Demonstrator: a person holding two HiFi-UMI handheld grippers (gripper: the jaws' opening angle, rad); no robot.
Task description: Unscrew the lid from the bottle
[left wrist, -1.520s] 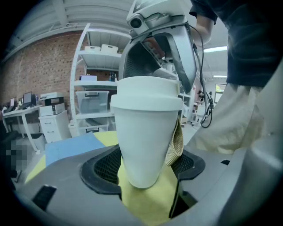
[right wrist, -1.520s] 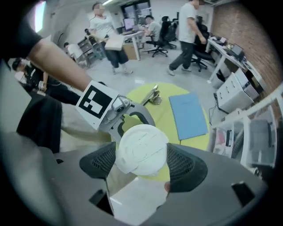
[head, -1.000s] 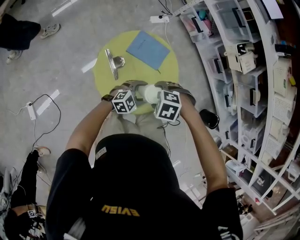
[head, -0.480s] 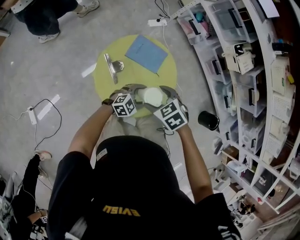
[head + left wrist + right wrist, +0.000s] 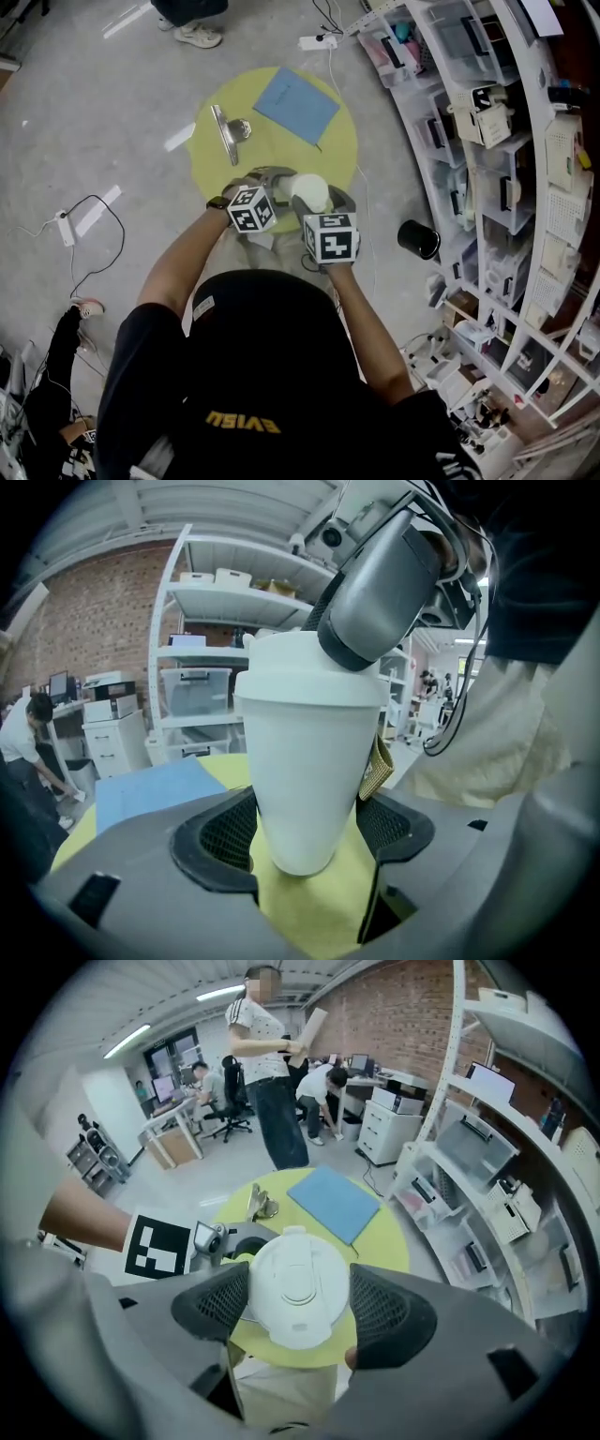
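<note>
A white bottle (image 5: 309, 190) with a tapering body (image 5: 305, 761) is held above the near edge of the yellow round table (image 5: 337, 150). My left gripper (image 5: 284, 186) comes from the left and is shut on the bottle's lower body, both mesh pads (image 5: 217, 832) against it. My right gripper (image 5: 315, 202) points steeply down over the top. Its jaws have just been closing, with the white lid (image 5: 297, 1283) between them. Both pads (image 5: 217, 1305) sit against the lid's rim.
On the table lie a blue notebook (image 5: 296, 105) and a metal clip (image 5: 228, 131). A black cup (image 5: 417, 239) stands on the floor by white shelving (image 5: 487, 141) at the right. A bystander's shoes (image 5: 192, 28) are at the top, and cables lie at the left.
My right gripper has rolled about the lid; its marker cube has swung from the bottle's right side to the near side. The left gripper and the bottle have stayed put.
</note>
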